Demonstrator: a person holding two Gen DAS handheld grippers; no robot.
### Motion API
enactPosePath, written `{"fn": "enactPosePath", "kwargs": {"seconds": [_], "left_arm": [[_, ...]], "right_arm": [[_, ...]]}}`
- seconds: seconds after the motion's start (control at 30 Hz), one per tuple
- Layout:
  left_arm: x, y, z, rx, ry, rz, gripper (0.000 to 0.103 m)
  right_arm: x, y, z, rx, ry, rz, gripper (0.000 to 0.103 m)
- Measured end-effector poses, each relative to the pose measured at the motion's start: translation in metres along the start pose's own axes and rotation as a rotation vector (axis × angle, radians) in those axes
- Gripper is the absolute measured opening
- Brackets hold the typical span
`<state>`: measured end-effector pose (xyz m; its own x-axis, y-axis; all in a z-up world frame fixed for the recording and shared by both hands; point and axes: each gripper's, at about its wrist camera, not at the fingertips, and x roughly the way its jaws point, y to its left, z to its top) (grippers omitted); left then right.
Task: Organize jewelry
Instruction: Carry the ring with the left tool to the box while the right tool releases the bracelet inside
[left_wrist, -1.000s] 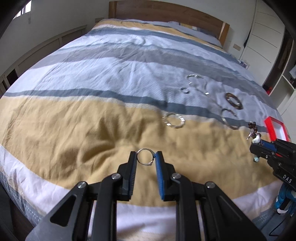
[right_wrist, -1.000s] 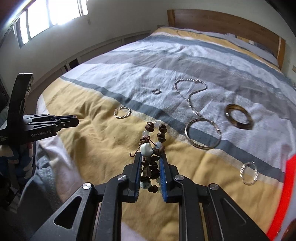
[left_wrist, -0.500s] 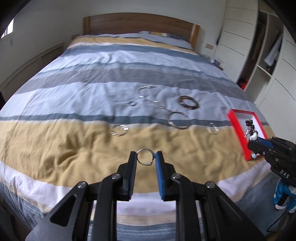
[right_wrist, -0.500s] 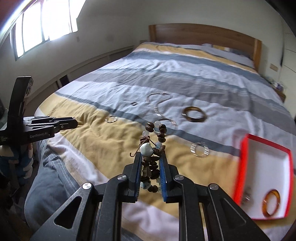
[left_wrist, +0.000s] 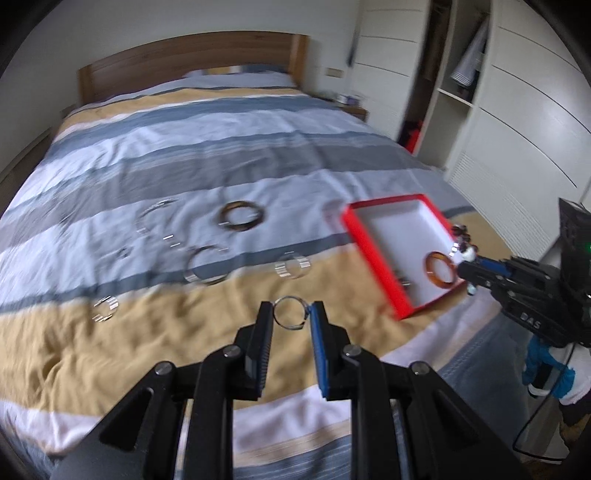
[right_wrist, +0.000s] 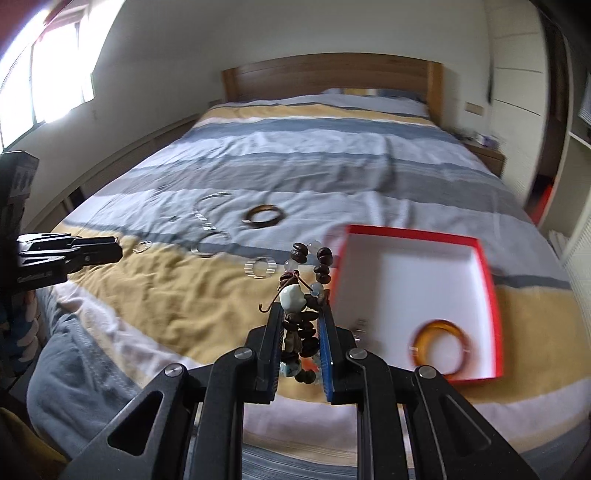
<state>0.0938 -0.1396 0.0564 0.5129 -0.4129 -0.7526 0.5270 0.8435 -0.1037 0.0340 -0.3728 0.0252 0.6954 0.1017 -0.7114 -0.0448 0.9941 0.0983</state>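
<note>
On the left, the left gripper (left_wrist: 290, 314) pinched a thin silver ring (left_wrist: 290, 313) upright between its pads, above the yellow band of the striped bedspread (left_wrist: 229, 155). Loose bangles and a chain lay blurred on the cover beyond. Further right, the right gripper (right_wrist: 300, 317) was clamped on a beaded bracelet (right_wrist: 304, 284) just beside the red box (right_wrist: 408, 231), where an amber bangle (right_wrist: 439, 349) lay.

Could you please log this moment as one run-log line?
left gripper: shut on silver ring | right gripper: shut on bead bracelet | red box: holds amber bangle
</note>
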Motion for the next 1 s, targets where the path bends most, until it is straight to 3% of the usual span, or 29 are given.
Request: {"fn": "enactPosePath", "kwargs": {"seconds": [0.3, 0.47, 0.77, 1.0], "left_arm": [[0.064, -0.094, 0.04, 0.116, 0.055, -0.109, 0.019], [0.108, -0.126, 0.058, 0.146, 0.09, -0.142, 0.019], [0.191, -0.154, 0.068, 0.15, 0.176, -0.158, 0.019], [0.222, -0.157, 0.061, 0.157, 0.214, -0.142, 0.019]], "right_arm": [[0.016, -0.076, 0.002, 0.048, 0.029, -0.059, 0.018], [0.04, -0.109, 0.004, 0.07, 0.052, -0.067, 0.018], [0.094, -0.151, 0.015, 0.078, 0.101, -0.056, 0.018], [0.118, -0.163, 0.008, 0.066, 0.147, -0.059, 0.018]]}}
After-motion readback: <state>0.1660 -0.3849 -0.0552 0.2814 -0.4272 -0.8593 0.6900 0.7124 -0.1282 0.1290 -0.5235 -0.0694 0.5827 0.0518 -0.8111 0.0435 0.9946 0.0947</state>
